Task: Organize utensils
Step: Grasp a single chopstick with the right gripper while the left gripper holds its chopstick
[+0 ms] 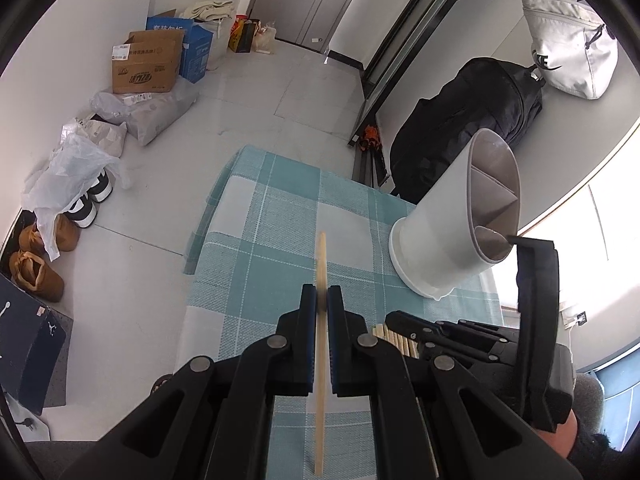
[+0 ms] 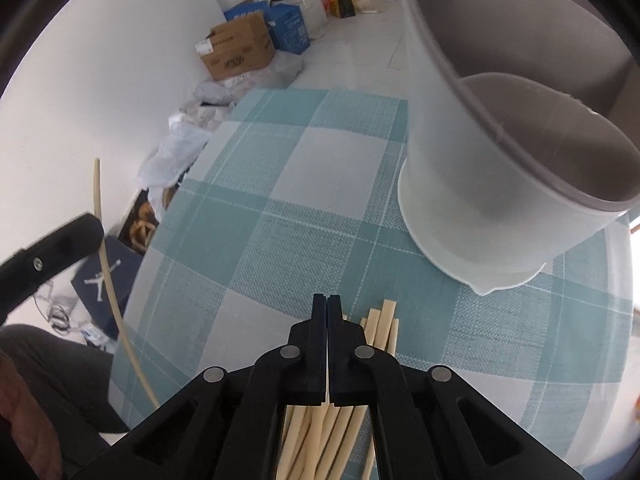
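Observation:
My left gripper [image 1: 322, 298] is shut on one pale wooden chopstick [image 1: 321, 256], held above the checked tablecloth [image 1: 280, 216]; the stick runs along the fingers and sticks out past the tips. It also shows in the right wrist view [image 2: 105, 264], at the left. A white utensil holder [image 1: 460, 216] with grey divided compartments stands on the cloth to the right. My right gripper [image 2: 327, 304] is shut and empty, low over a pile of several chopsticks [image 2: 380, 328] on the cloth. The holder [image 2: 500, 184] is close at its upper right.
The table's left edge [image 1: 200, 240] drops to the floor, where shoes [image 1: 36, 272], plastic bags [image 1: 76, 172] and cardboard boxes [image 1: 146, 64] lie. A black backpack [image 1: 468, 120] and a white bag [image 1: 572, 48] sit behind the holder.

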Motion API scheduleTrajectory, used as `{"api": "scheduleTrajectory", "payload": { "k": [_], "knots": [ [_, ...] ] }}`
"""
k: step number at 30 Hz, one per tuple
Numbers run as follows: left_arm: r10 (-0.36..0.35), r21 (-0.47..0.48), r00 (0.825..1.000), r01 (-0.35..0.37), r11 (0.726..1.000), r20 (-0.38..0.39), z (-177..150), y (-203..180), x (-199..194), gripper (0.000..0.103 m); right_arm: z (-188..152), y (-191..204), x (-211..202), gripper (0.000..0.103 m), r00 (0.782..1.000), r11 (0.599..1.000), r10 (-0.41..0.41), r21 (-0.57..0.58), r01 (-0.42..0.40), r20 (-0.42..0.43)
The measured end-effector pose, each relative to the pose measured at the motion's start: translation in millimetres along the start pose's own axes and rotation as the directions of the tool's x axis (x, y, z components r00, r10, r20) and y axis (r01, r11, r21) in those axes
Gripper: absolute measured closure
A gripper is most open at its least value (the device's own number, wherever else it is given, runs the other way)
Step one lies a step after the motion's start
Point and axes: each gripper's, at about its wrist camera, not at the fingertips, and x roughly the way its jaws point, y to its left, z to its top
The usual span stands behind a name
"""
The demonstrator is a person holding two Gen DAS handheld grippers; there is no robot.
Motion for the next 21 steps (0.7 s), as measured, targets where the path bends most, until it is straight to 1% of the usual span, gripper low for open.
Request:
{"api": "scheduleTrajectory", "payload": {
  "k": [3,5,8,9,10,11,14,16,17,21],
  "knots": [
    [0.003,-0.001,1.0,-0.003,1.0,0.0,-1,0,0,0.102,2,-6,-6,0.103,1.0,0.999,0.029,0.034,-0.029,0.004],
    [0.001,-0.009,1.0,-0.001,1.0,-0.004,-1,2,-1,0.102,3,-6,-4,0.1,0.998,0.997,0.065,0.04,-0.065,-0.014],
    [0.002,-0.02,1.0,-0.002,1.0,-0.009,-2,4,-1,0.102,1,1,1,0.1,0.996,0.999,0.048,-0.014,-0.049,-0.077],
    [0.002,-0.02,1.0,-0.002,1.0,-0.01,-2,4,-1,0.102,-2,-1,-1,0.1,0.995,0.999,0.03,-0.04,-0.034,-0.09],
    [0.003,-0.019,1.0,-0.003,1.0,-0.009,-3,4,-1,0.102,-3,4,0,0.098,0.996,0.998,0.01,-0.056,-0.015,-0.093],
    [0.005,-0.016,1.0,-0.005,1.0,-0.007,-2,3,-2,0.102,-6,5,-1,0.093,0.995,0.997,-0.011,-0.074,0.004,-0.097],
    [0.009,-0.007,1.0,-0.009,1.0,-0.004,-2,1,-2,0.102,-13,7,2,0.084,0.992,0.996,-0.018,-0.093,0.007,-0.124],
    [0.009,-0.006,1.0,-0.009,1.0,-0.005,-2,1,-1,0.102,-16,8,6,0.084,0.989,0.994,-0.035,-0.11,0.02,-0.143],
    [0.009,-0.007,1.0,-0.009,1.0,-0.007,-2,2,-1,0.102,-16,9,5,0.084,0.991,0.992,-0.045,-0.122,0.029,-0.129],
    [0.009,-0.017,1.0,-0.009,1.0,-0.007,-2,4,-2,0.102,-16,12,4,0.084,0.99,0.989,-0.072,-0.138,0.055,-0.12]
  ]
}}
